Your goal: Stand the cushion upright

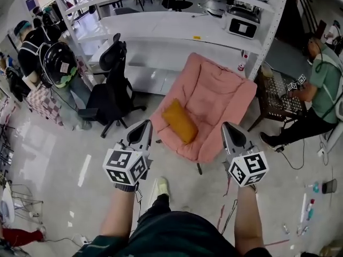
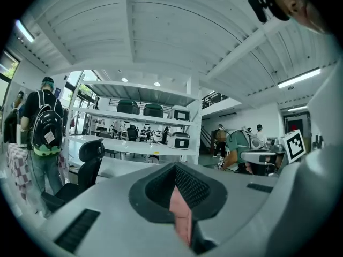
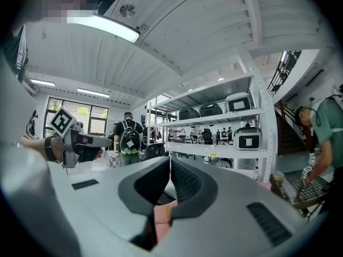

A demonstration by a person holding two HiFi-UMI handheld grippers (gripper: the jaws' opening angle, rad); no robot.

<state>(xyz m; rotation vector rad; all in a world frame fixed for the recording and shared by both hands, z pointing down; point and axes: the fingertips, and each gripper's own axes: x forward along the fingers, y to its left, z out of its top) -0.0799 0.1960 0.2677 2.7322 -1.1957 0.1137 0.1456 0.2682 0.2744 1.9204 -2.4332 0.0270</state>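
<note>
An orange cushion (image 1: pixel 180 121) lies slanted on the seat of a pink padded chair (image 1: pixel 220 92) in the head view. My left gripper (image 1: pixel 144 126) hovers just left of the chair's front edge, and my right gripper (image 1: pixel 229 127) is over the chair's right front edge. Both point toward the chair with their jaws together and nothing between them. The cushion sits between the two tips, a little beyond them and untouched. The left gripper view shows the left gripper (image 2: pixel 174 167) with a pink sliver below its tips. The right gripper view shows the right gripper (image 3: pixel 170 162) over pink and a bit of orange.
A black office chair (image 1: pixel 110 90) stands left of the pink chair. White shelving (image 1: pixel 177 20) runs behind it. A seated person (image 1: pixel 321 84) works at a dark table (image 1: pixel 278 98) on the right. A person with a backpack (image 1: pixel 53 63) stands far left. Small items (image 1: pixel 311 197) lie on the floor.
</note>
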